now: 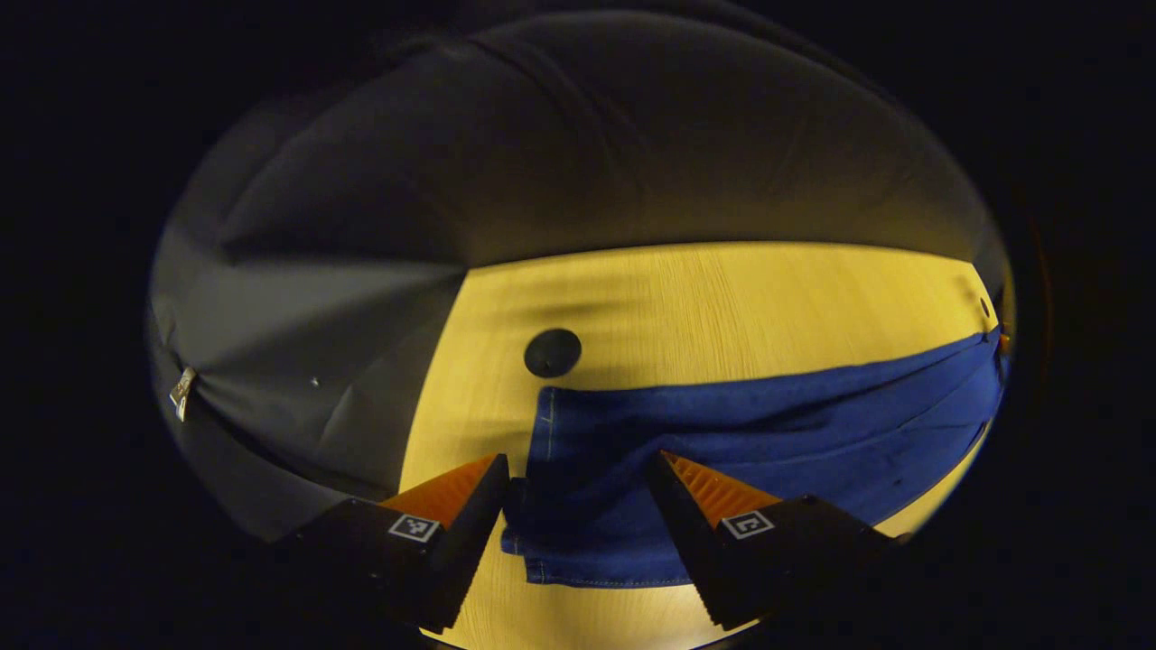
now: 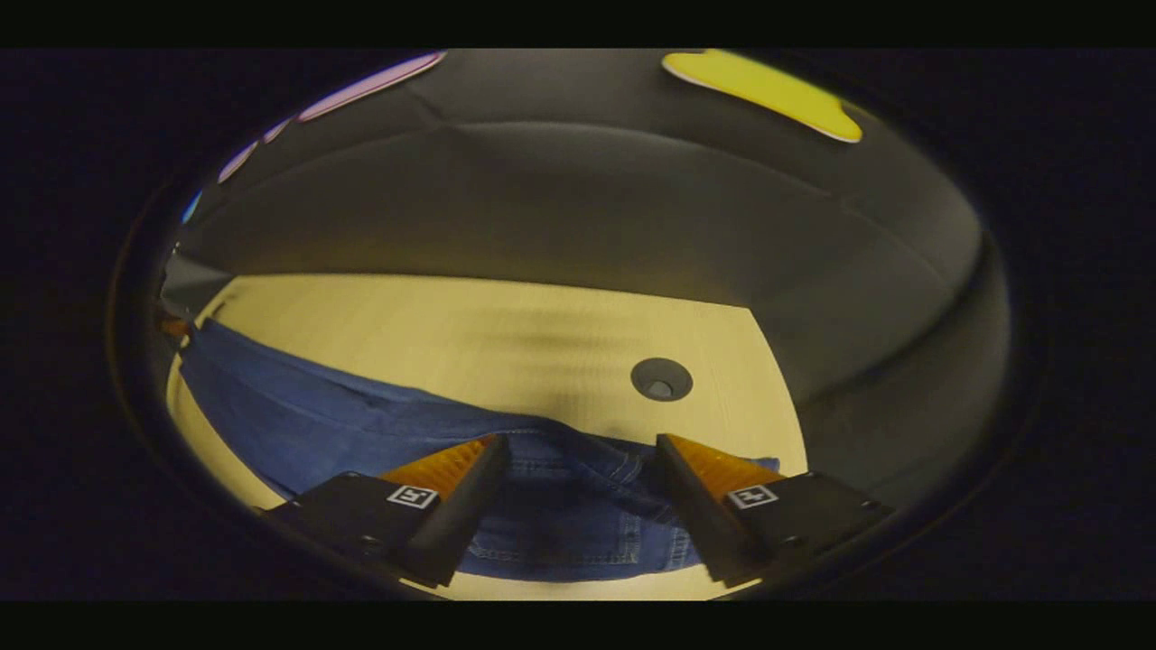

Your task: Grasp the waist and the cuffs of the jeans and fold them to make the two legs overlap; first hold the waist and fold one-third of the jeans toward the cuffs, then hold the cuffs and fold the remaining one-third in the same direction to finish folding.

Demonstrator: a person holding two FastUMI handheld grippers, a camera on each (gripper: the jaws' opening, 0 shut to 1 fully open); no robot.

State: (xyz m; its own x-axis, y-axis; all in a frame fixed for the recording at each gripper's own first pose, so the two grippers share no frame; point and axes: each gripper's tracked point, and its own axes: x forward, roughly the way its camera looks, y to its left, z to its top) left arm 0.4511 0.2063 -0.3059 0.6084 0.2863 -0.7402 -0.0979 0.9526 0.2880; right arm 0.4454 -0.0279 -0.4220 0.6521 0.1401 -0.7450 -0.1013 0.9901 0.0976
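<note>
Blue jeans [image 1: 768, 424] lie flat across a pale wooden table [image 1: 722, 298]. In the left gripper view the cuffs, with light stitching on the hem, lie directly under my left gripper [image 1: 582, 469], which is open, its fingers standing apart over the cloth. The legs run off to the right. In the right gripper view the jeans [image 2: 316, 415] stretch to the left, and the waist end with pockets and seams lies under my right gripper [image 2: 582, 451]. That gripper is also open, with denim showing between its fingers.
A round dark cable hole [image 1: 552, 352] sits in the tabletop just beyond the cuffs; the hole [image 2: 661, 378] at the other end lies beyond the waist. Black cloth walls rise behind the table's far edge and sides.
</note>
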